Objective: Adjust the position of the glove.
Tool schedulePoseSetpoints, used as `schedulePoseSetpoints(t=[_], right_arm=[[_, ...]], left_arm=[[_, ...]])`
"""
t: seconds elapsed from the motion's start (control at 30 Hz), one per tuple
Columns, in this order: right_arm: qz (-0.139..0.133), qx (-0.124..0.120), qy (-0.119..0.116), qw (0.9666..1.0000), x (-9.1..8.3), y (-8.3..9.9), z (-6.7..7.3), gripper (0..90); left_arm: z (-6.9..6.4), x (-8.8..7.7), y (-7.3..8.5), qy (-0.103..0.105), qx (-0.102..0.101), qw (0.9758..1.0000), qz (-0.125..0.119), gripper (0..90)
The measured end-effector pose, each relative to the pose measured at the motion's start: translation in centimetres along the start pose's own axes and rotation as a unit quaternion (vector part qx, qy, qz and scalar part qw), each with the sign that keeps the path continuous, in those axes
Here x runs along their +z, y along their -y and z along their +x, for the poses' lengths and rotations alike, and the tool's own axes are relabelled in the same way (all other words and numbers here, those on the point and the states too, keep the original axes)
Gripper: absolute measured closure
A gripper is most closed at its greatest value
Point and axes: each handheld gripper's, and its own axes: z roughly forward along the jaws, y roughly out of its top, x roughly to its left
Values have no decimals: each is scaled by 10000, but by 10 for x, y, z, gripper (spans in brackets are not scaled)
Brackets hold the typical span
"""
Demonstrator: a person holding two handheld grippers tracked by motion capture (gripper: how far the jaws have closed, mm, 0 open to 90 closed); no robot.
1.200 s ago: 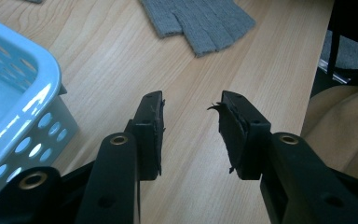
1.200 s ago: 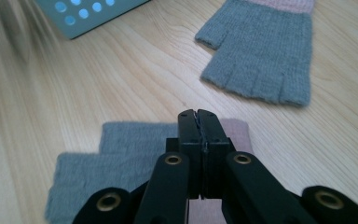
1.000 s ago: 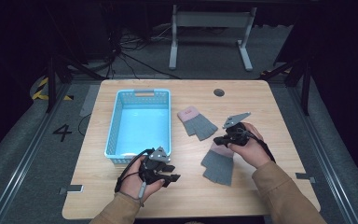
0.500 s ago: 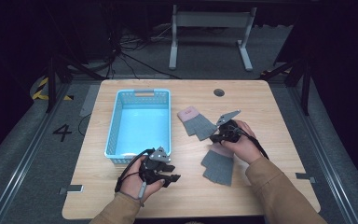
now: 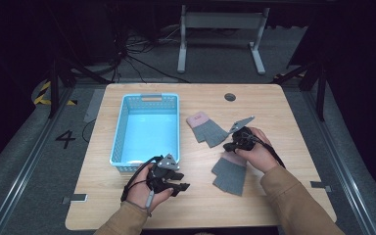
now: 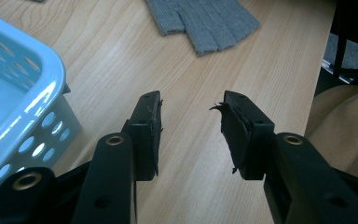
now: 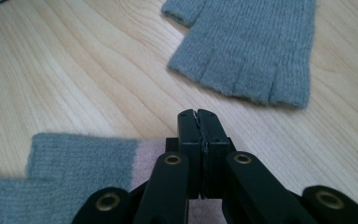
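Grey near glove (image 5: 230,174) lies under the right claw (image 7: 198,114), whose jaws are pressed together, perhaps missing its pink cuff; left claw (image 6: 190,133) gapes empty beside the basket (image 5: 119,142).

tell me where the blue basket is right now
In the high view the blue basket sits on the table's left half, just beyond the left gripper, with a grey glove to its right.
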Motion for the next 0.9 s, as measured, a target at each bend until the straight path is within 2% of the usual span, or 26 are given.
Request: schedulePoseSetpoints(t=[0.3, 0.7, 0.9], right_arm=[[253, 103, 72, 9996, -12, 11, 3, 900], [415, 387, 115, 9983, -31, 32, 14, 900], [503, 438, 102, 9977, -37, 42, 18, 900]], left_arm=[[0, 2, -2, 35, 23, 10000, -32, 585], [0, 6, -8, 117, 100, 9999, -7, 579], [0, 8, -11, 152, 143, 9998, -13, 579]])
